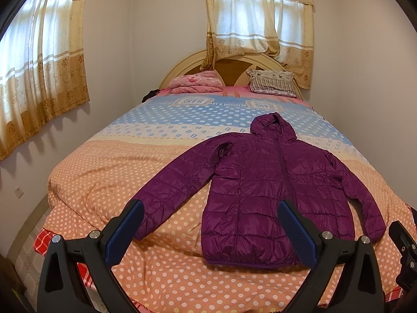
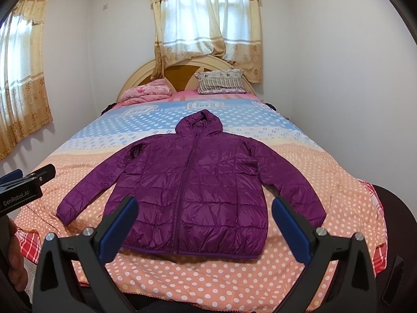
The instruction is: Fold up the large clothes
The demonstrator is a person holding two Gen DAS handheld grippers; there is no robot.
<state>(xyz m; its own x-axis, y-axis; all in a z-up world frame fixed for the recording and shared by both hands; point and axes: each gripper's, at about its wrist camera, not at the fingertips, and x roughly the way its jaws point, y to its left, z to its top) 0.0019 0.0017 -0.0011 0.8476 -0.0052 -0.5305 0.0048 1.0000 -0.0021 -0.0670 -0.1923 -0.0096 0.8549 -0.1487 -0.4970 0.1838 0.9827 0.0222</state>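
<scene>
Right now we see a purple puffer jacket (image 2: pixel 192 190) spread flat, front up, on the polka-dot bedspread (image 2: pixel 208 279), hood toward the headboard (image 2: pixel 179 71), sleeves angled out. Our left gripper (image 1: pixel 211 230) and right gripper (image 2: pixel 206 225) hover at the bed's foot end, jaws spread wide, holding nothing.

My left wrist camera looks from the foot of the bed (image 1: pixel 109 182) toward the headboard (image 1: pixel 234 62), set left of the purple jacket (image 1: pixel 260 187). My right one faces likewise, centred on it. Both share bed, jacket and curtained window (image 2: pixel 206 26).
</scene>
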